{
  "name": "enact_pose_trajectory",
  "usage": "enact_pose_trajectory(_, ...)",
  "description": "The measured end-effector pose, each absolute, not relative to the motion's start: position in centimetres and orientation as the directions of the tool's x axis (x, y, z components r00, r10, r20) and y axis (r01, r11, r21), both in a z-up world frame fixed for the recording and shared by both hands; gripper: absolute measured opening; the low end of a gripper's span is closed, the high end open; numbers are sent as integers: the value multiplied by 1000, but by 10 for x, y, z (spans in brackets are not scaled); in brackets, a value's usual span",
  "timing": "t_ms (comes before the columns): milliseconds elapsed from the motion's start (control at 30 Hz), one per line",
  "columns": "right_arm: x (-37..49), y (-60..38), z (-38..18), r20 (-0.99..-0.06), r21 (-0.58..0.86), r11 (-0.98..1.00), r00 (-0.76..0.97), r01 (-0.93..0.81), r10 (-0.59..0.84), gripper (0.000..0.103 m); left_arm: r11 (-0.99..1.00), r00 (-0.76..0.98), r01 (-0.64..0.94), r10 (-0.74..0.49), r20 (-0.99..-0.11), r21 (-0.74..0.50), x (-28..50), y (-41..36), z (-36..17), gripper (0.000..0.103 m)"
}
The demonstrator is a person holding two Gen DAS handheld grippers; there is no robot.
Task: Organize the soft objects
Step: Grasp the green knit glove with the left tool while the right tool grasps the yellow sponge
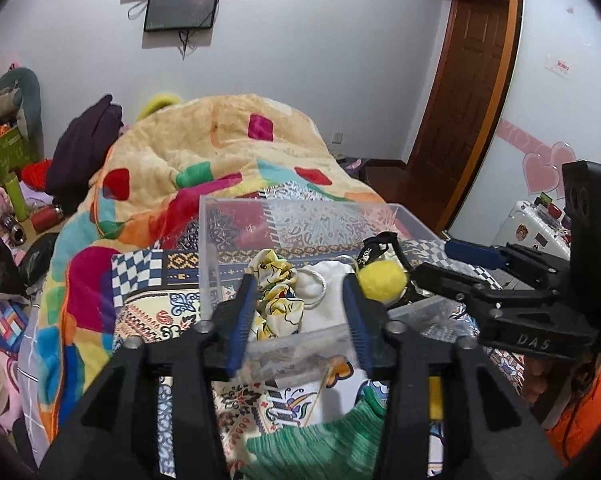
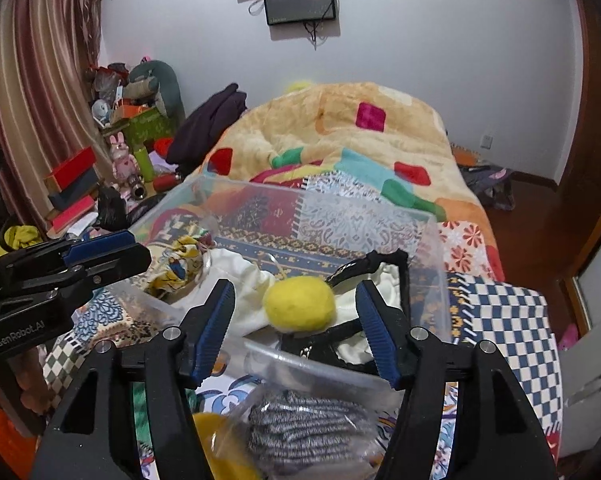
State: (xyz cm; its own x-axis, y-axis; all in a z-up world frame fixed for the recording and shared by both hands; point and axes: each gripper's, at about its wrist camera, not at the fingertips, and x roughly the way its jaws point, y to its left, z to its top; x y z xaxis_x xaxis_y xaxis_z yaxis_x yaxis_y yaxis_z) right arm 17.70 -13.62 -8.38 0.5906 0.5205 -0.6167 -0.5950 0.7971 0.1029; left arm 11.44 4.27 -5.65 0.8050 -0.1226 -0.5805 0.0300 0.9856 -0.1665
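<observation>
A clear plastic box (image 1: 236,220) (image 2: 436,240) stands on the patterned bedspread. Inside lie a yellow-print scrunchie (image 1: 278,298) (image 2: 178,266), a white drawstring pouch (image 1: 324,294) (image 2: 244,280), a yellow plush ball (image 1: 382,282) (image 2: 300,306) and a black-and-cream item (image 2: 380,264). My left gripper (image 1: 300,312) is open and empty over the box's near edge. My right gripper (image 2: 296,320) is open and empty, its jaws on either side of the yellow ball. A green knit piece (image 1: 324,440) and a grey knit piece in plastic (image 2: 304,428) lie in front of the box.
A heaped patchwork quilt (image 1: 204,152) (image 2: 360,140) fills the bed behind the box. Toys, boxes and a dark garment (image 2: 208,124) crowd the left side. A wooden door (image 1: 468,80) and a white wardrobe are at the right. A screen hangs on the wall.
</observation>
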Motion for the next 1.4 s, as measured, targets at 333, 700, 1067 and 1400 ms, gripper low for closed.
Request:
enact_pose_trajectory(333,140,-155,-68,-562,84,794,629,-602,537,67,991,798,53,-117,-592,-125,76,31,-55,74)
enact_pose_trajectory(700,112,-155,-99,-623,105,770,562,-630,545,67,989,719,67,-141,-680,-134,52,20,-89,76)
enact_pose_trajectory(1067,102,-152,-133,-688,155,758,481,-634,543,61,983,670,66,-172,-723,-173,47,14,-117,76)
enact_pose_trajectory(1400,98,-146,-137,-694,144,745,470,-651,545,33,988,691,74,-146,-708,-132,43,12,-119,47)
